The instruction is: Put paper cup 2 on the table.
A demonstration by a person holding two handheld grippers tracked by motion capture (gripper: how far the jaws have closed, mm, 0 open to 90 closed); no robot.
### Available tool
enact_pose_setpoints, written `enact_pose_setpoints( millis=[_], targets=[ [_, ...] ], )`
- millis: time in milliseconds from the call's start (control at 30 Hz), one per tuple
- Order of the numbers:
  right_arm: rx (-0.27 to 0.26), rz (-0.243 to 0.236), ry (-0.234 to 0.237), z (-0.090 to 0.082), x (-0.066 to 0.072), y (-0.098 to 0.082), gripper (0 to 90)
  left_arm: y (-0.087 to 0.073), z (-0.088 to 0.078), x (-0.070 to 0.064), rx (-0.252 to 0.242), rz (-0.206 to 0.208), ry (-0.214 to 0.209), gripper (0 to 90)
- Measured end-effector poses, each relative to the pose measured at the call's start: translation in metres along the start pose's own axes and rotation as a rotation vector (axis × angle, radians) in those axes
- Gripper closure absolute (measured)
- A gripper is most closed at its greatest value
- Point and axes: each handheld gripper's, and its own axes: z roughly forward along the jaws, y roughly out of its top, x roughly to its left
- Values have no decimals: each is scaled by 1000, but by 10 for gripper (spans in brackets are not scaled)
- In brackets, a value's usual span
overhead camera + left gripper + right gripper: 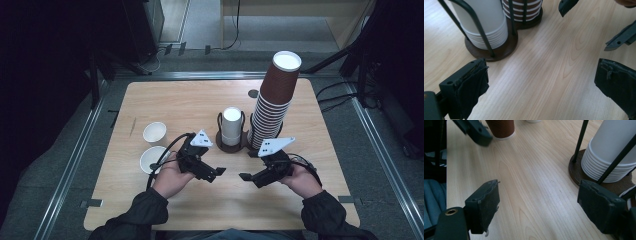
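Both tools spread, empty, level before the cup holder (231, 144).
White cup stack (231, 126) stands upright just beyond; left tool (216, 173) and right tool (248, 177) near-equidistant.

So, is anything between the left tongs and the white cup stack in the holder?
Only the holder's black wire uprights ring the white cup stack; bare table lies before the open left tongs.

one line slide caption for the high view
Both open grippers, left gripper and right gripper, face each other before the cup holder.
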Motion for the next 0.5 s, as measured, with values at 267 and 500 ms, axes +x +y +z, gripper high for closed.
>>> enact_pose_setpoints(
  millis=[267,500],
  targets=[
    [6,-13,-5,1,1,-1,181,-5,13,-2,14,-8,-24,0],
    [30,-53,-12,4,3,-2,181,-9,19,-3,19,-2,-24,0]
  ],
)
